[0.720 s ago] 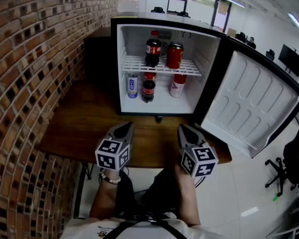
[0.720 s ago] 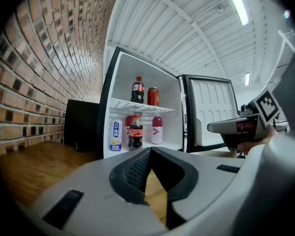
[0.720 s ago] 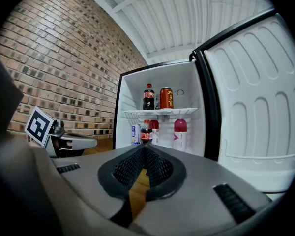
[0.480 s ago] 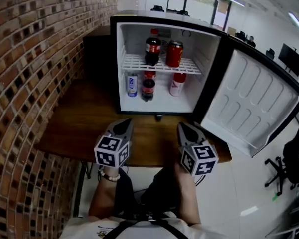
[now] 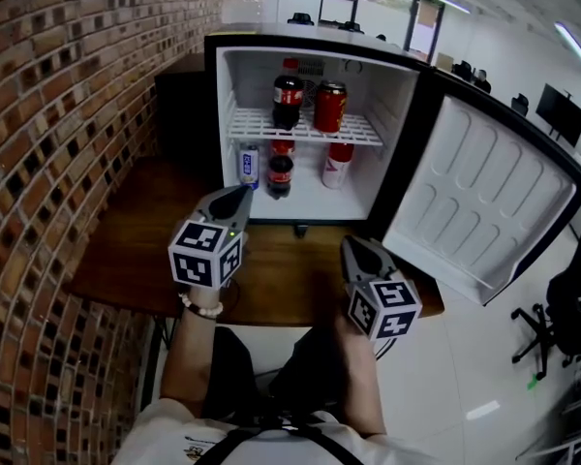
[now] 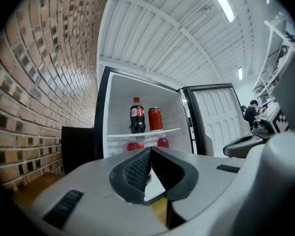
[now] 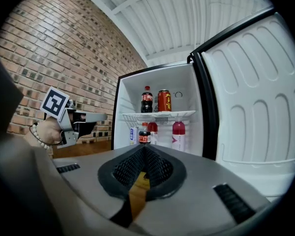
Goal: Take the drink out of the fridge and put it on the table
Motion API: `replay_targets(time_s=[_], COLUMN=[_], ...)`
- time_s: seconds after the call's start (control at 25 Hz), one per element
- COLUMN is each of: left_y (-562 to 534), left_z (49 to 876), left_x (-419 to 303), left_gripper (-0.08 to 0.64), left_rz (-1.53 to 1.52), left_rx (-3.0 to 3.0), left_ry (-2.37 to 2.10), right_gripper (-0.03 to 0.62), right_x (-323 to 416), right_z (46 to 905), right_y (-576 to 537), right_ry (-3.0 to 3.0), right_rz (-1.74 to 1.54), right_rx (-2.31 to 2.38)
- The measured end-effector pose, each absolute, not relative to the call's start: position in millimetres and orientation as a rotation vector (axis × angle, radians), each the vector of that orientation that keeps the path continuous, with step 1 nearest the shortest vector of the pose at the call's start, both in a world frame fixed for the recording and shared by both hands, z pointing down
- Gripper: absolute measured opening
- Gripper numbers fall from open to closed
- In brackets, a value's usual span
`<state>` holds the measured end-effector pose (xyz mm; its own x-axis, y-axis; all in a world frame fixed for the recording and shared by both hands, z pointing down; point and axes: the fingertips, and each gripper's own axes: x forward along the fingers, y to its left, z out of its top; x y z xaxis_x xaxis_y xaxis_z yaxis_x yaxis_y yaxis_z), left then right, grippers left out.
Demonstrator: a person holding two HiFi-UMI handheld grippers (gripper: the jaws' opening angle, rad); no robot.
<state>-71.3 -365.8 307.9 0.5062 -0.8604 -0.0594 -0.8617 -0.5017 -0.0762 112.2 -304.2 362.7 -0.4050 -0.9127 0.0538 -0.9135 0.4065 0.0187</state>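
The small fridge (image 5: 397, 153) stands open on the wooden table (image 5: 145, 240). On its wire shelf stand a cola bottle (image 5: 288, 95) and a red can (image 5: 329, 108). Below are a slim blue-and-white can (image 5: 248, 166), a small cola bottle (image 5: 279, 170) and a red-capped white bottle (image 5: 336, 165). My left gripper (image 5: 238, 201) is raised over the table before the fridge, shut and empty. My right gripper (image 5: 352, 250) hangs lower near the table's front edge, shut and empty too. The left gripper view shows the cola bottle (image 6: 136, 116) and red can (image 6: 155, 119) beyond its tip.
The fridge door (image 5: 484, 201) swings out to the right, past the table's edge. A brick wall (image 5: 58, 114) runs along the left. An office chair (image 5: 562, 308) stands on the floor at right.
My left gripper has risen and moved forward toward the fridge. The right gripper has hardly moved.
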Motion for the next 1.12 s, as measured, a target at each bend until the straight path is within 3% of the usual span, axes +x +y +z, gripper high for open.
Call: replay_targets(time_s=[0.28,0.32,0.4,0.6,0.8,1.12], left_y=[-394,-400,-410,-437,-469,-511], left_z=[258,253,244,224,209,193], left_x=[-58,-54,-46,-31,-21,-12], left_gripper=[0.002,0.019,0.156,0.167,0.328,0.435], left_rz=[0.077,0.073,0.052,0.015,-0.025,-0.083], left_rx=[-2.643,-2.645,-2.649,-2.649,-2.650,-2.669], left_ry=[1.458,1.454,1.441,1.432,1.462,1.487], right_gripper=[0.017,0.017,0.017,0.017,0.017,0.017], right_x=[116,118,121,129,133,141], right_z=[360,359,357,355,356,354], right_y=[-300,-299,-297,-294,-293,-293], right_ry=[-2.601,-2.603,-2.604,-2.603,-2.603,-2.602], right_rz=[0.020,0.016,0.013,0.015,0.015,0.014], right_rx=[1.695,1.701,1.712,1.733,1.741,1.762])
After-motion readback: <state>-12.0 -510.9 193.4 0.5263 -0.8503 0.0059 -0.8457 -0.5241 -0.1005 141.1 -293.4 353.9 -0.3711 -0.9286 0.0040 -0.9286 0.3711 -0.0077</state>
